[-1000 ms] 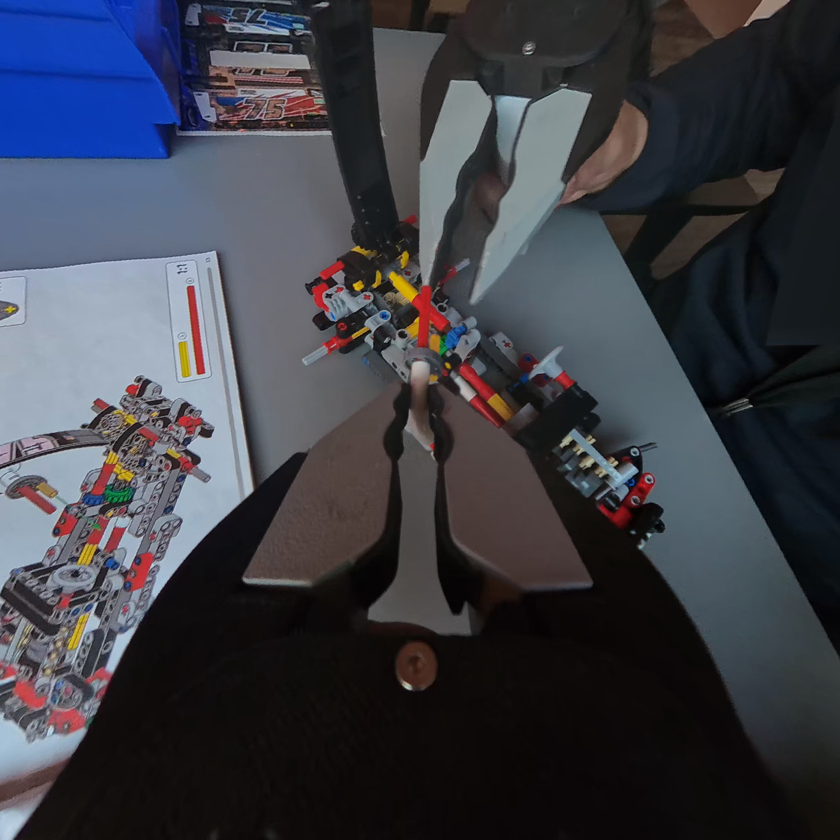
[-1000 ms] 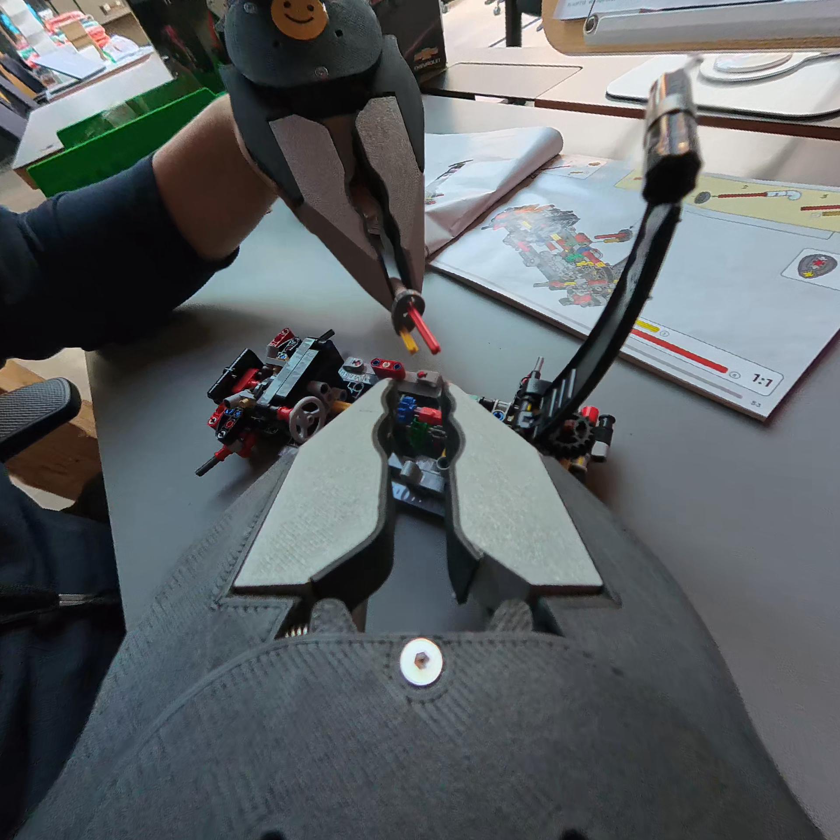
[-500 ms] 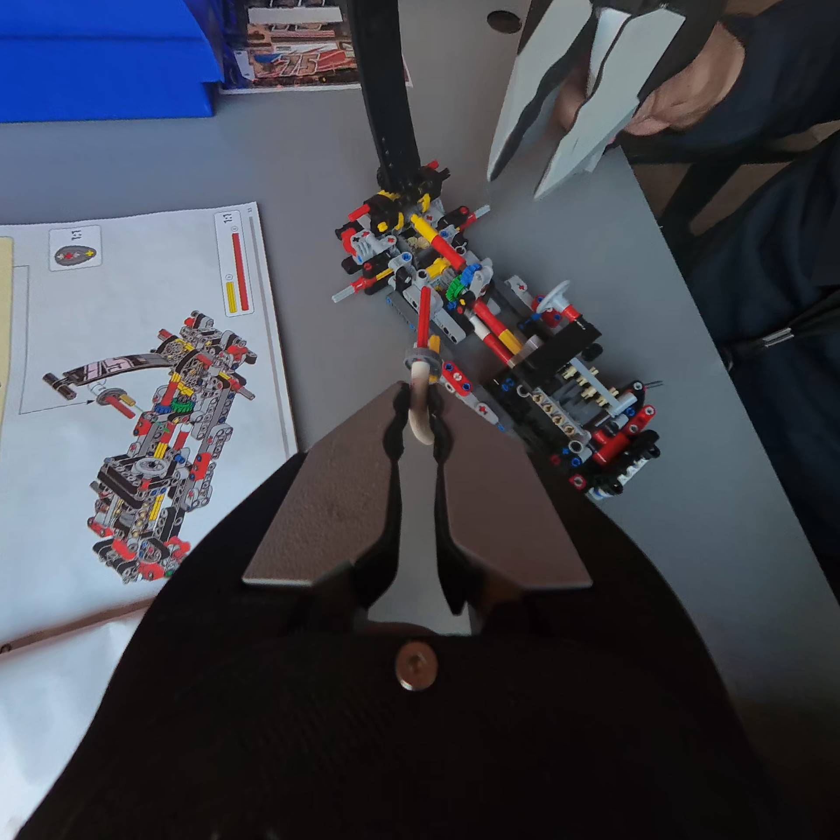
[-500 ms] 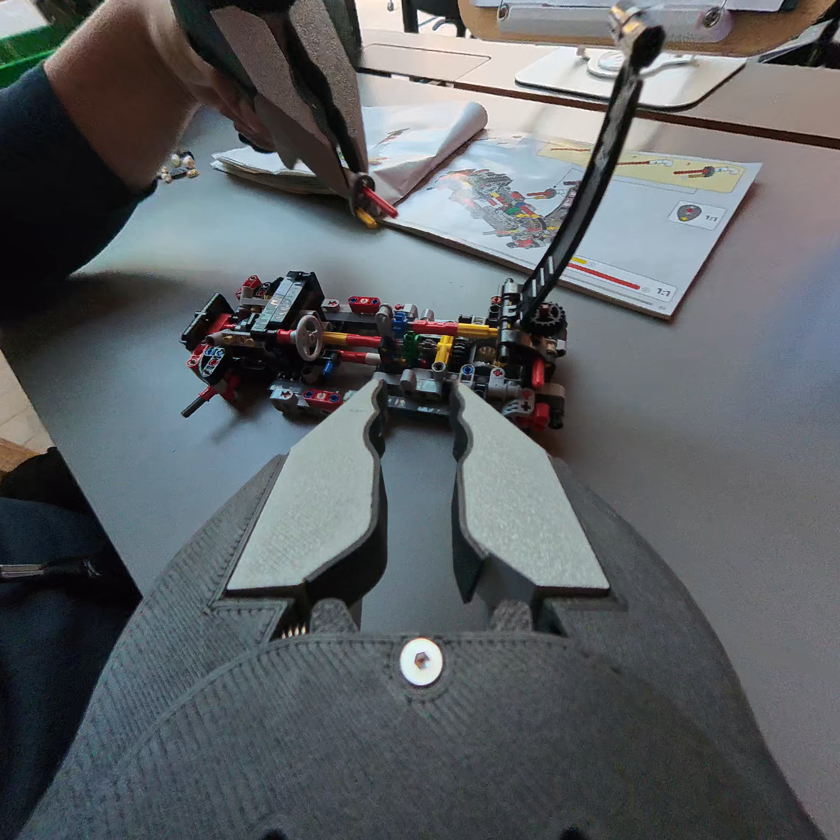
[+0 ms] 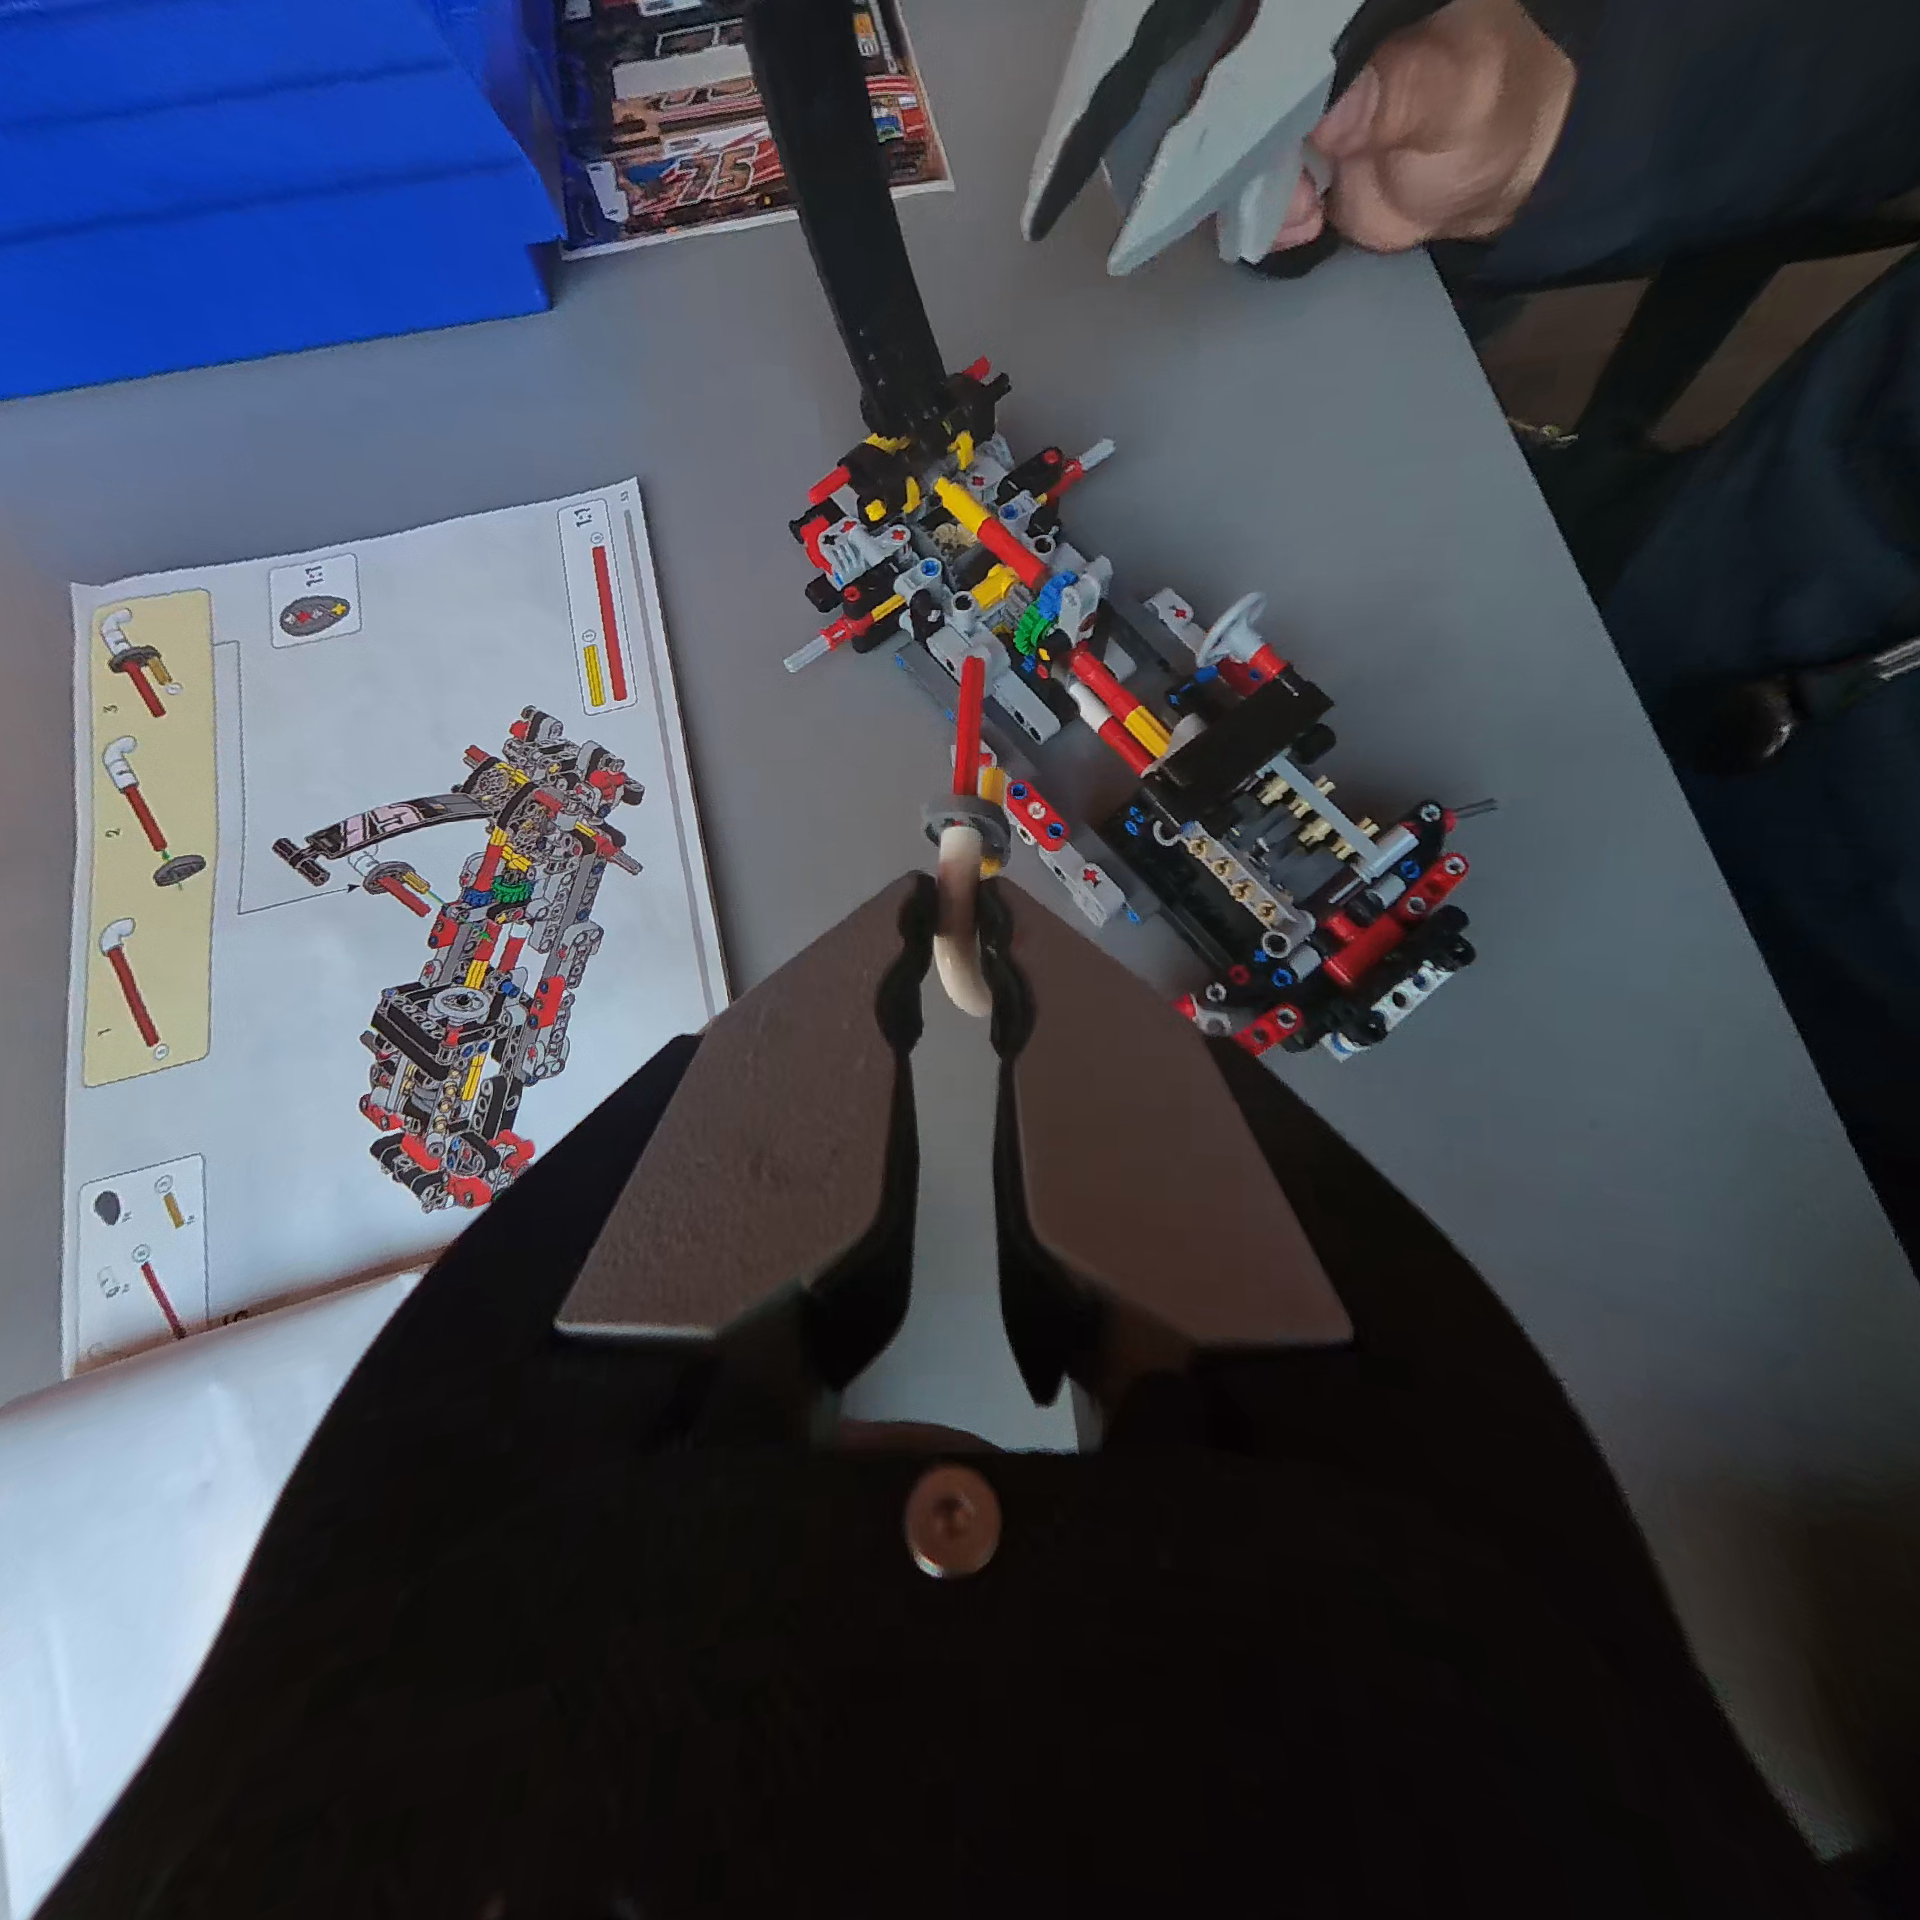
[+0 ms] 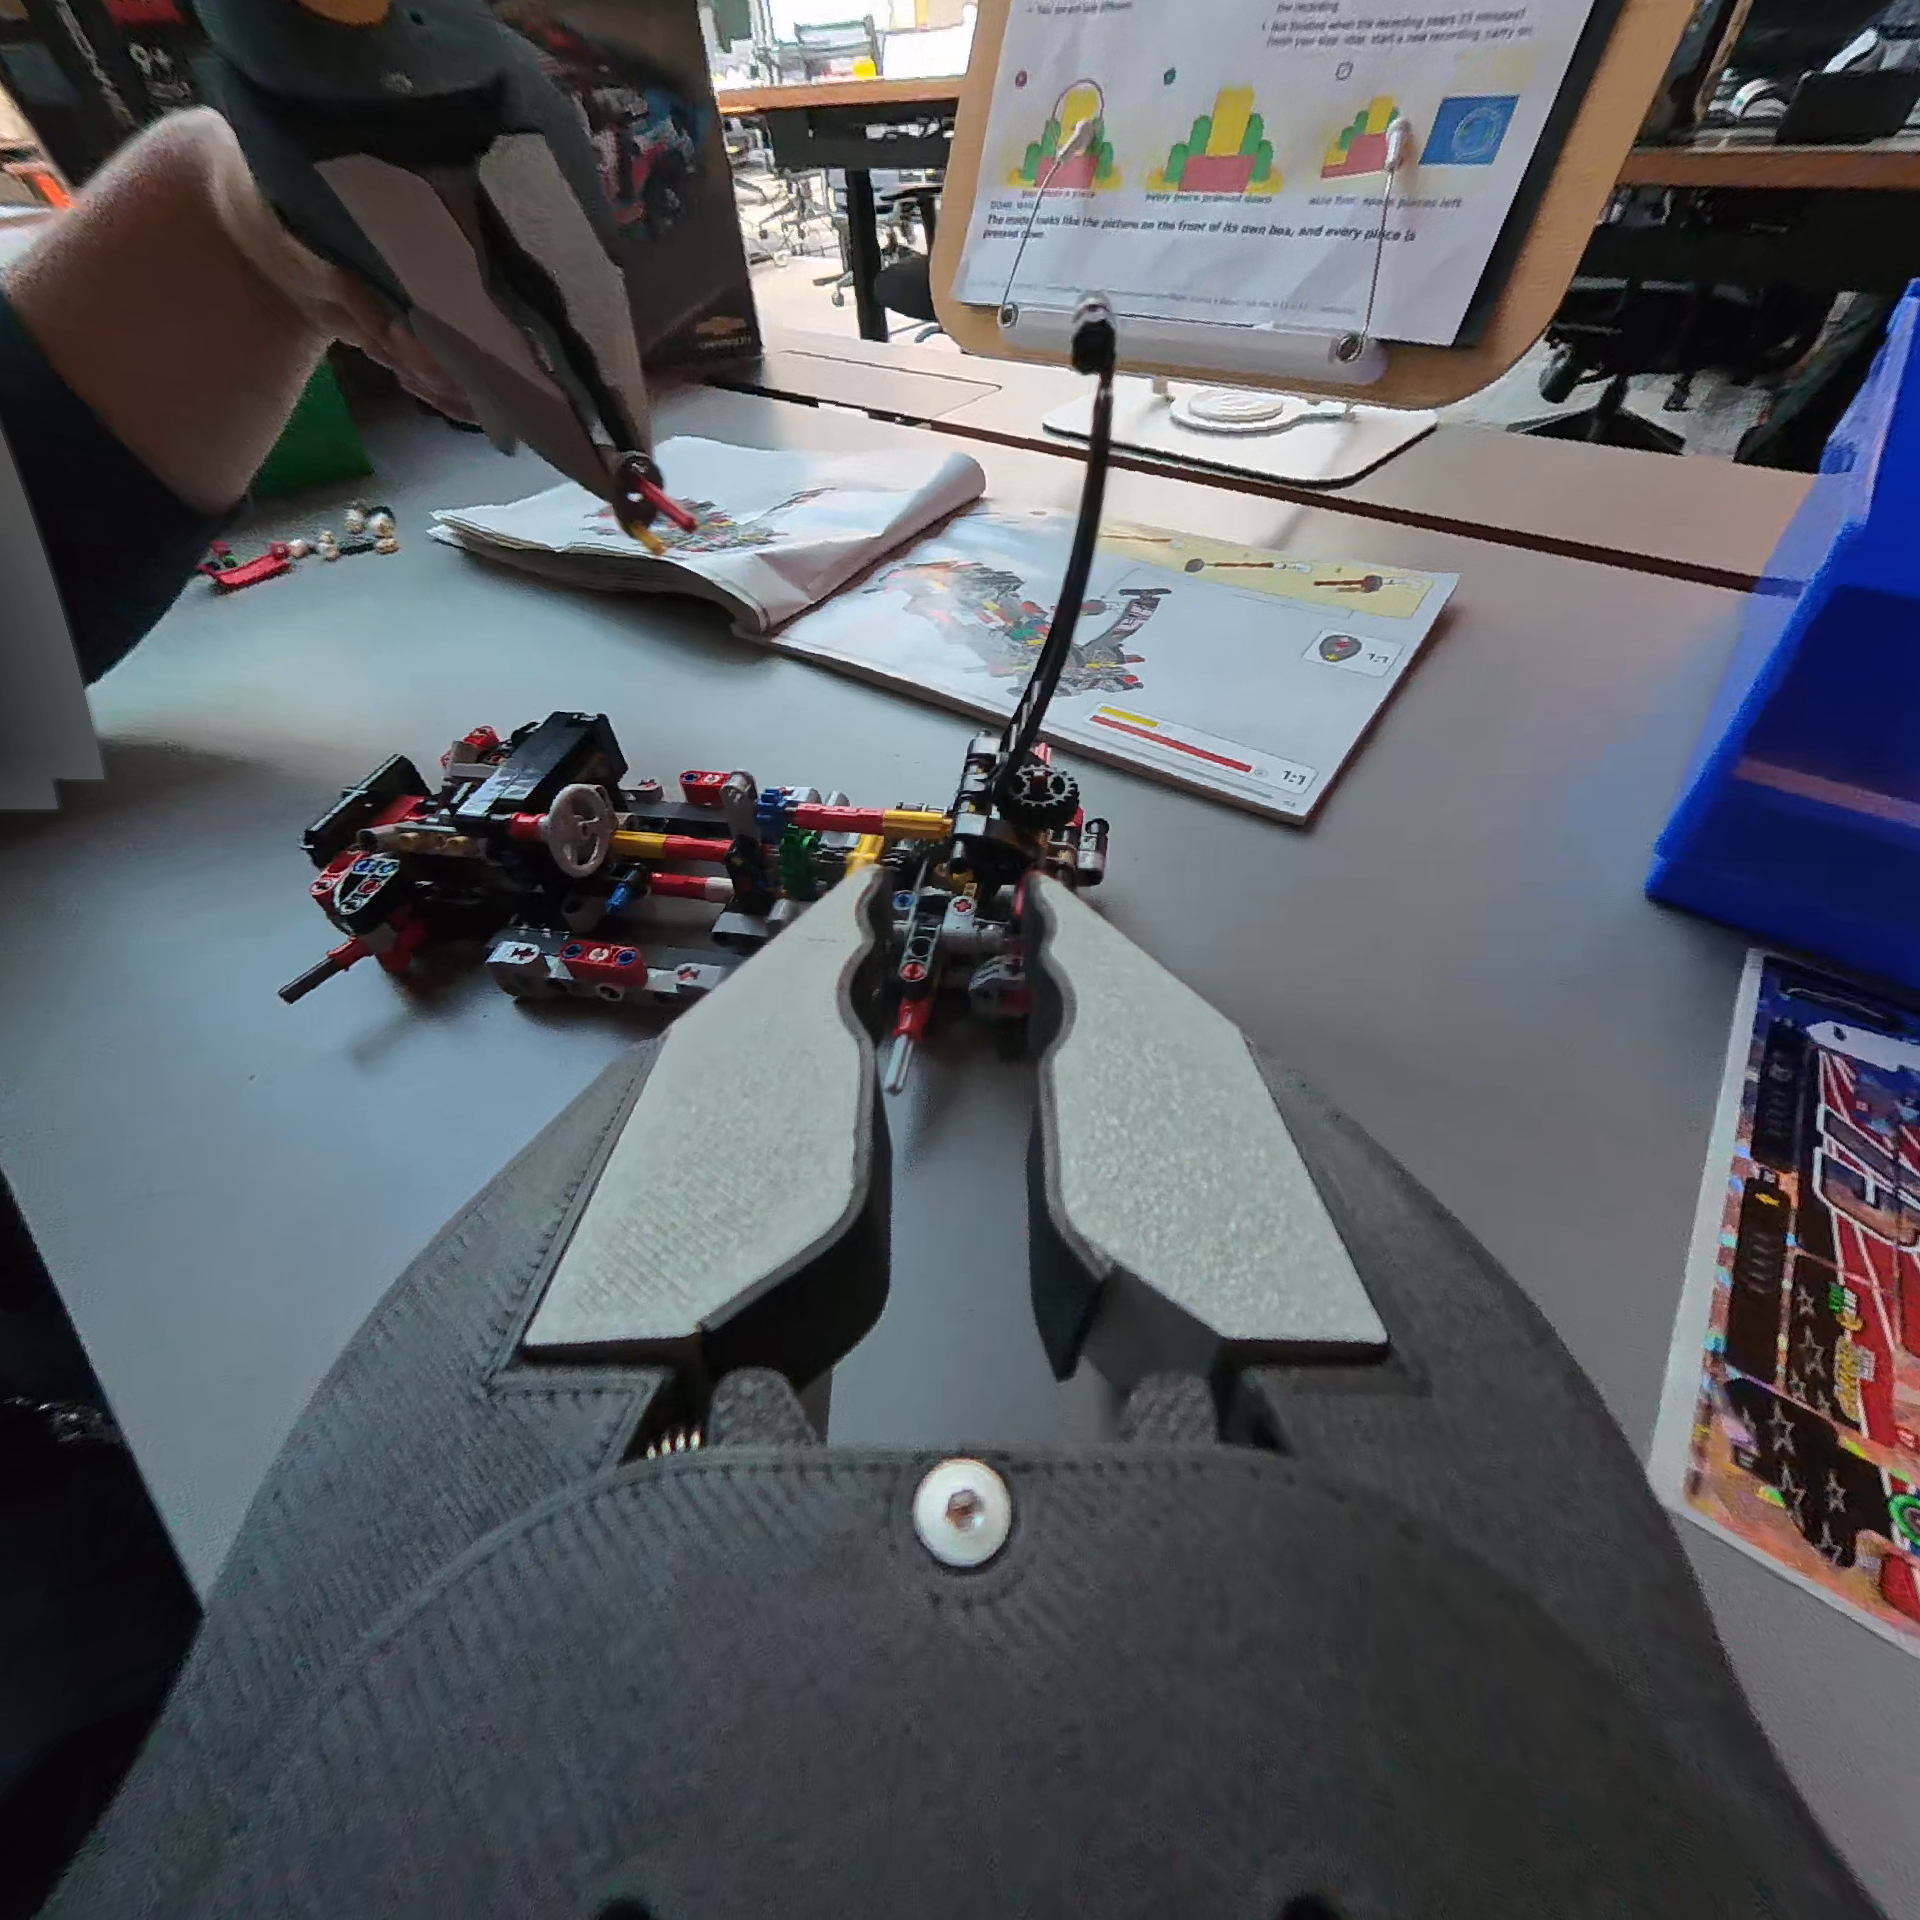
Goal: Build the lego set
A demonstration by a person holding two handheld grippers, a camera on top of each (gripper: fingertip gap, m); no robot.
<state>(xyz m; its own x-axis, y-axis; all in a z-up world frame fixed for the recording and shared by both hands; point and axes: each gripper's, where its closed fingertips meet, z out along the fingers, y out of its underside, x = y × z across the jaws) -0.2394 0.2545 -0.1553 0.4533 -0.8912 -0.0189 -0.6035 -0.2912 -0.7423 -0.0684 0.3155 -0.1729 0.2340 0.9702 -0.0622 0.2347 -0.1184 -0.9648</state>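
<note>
My left gripper (image 5: 961, 914) is shut on a small sub-assembly (image 5: 964, 862): a white curved piece, a grey disc, a red axle and a yellow pin. It holds it in the air above the near side of the brick-built car chassis (image 5: 1091, 707). The right wrist view shows the same grasp (image 6: 639, 499) over the instruction booklet (image 6: 1143, 644). My right gripper (image 6: 956, 914) is open and empty. It hovers in front of the chassis end (image 6: 966, 831), where a long black flexible piece (image 6: 1081, 540) stands up. In the left wrist view it (image 5: 1081, 244) is well above the table.
The open booklet (image 5: 364, 831) lies left of the chassis. Blue bins (image 5: 260, 156) and a sticker sheet (image 5: 748, 104) are at the far side. Loose small pieces (image 6: 301, 545) lie by a green bin (image 6: 312, 436). A document stand (image 6: 1247, 208) is behind. The table edge (image 5: 1558, 520) runs on the right. The left gripper's tips are roughly 20 centimeters from the right gripper's.
My left gripper has drawn back and up from the chassis, still holding the sub-assembly. My right gripper has left the chassis middle, pulled back with its jaws wider, and now faces the end with the black piece.
</note>
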